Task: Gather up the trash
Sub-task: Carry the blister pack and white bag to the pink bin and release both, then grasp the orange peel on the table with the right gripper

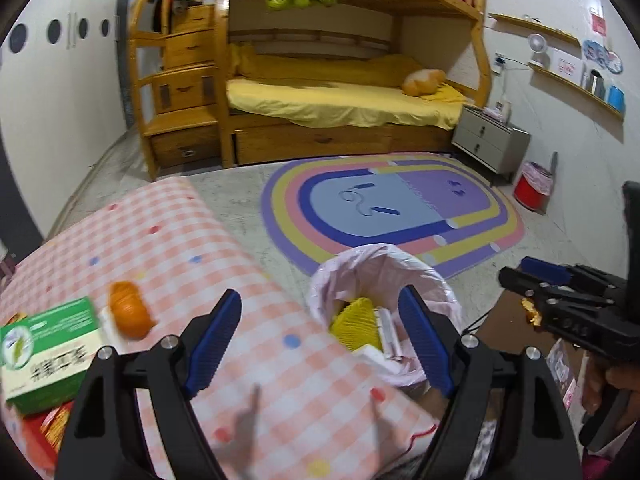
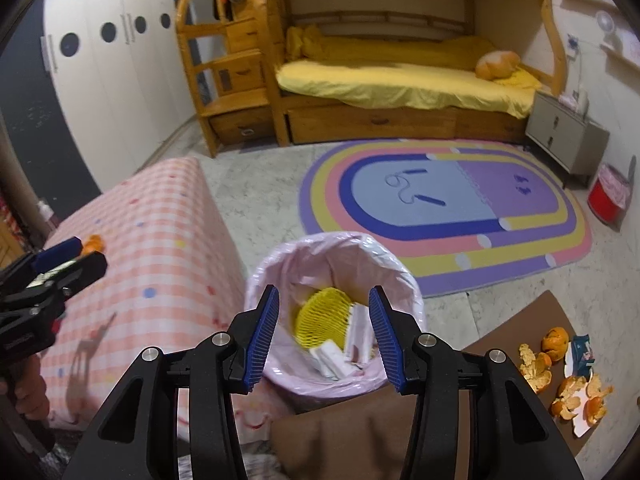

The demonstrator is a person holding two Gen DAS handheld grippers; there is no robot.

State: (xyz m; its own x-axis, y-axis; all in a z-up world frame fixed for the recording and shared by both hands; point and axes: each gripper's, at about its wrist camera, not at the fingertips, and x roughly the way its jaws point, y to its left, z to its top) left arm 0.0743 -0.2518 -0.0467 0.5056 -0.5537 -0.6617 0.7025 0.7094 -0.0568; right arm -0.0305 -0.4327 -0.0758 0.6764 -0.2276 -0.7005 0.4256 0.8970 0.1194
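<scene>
A bin with a pink liner (image 2: 336,248) stands on the floor between the checked table and a brown board. A yellow foam net (image 2: 324,316) and white wrappers (image 2: 336,356) lie in it. My right gripper (image 2: 324,292) hangs open just above the bin's mouth, with nothing between its pads. My left gripper (image 1: 320,294) is open and empty over the table's pink checked cloth (image 1: 168,248), next to the bin (image 1: 384,264). An orange (image 1: 130,314) and a green box (image 1: 48,344) lie on the cloth to its left. Orange peels (image 2: 560,372) are scattered on the brown board (image 2: 520,320).
A rainbow rug (image 2: 440,208) covers the floor beyond the bin, with a wooden bunk bed (image 2: 400,80) behind it. A grey nightstand (image 2: 564,132) and a red bin (image 2: 606,200) stand at the right wall. Red snack wrappers (image 1: 44,428) lie by the green box.
</scene>
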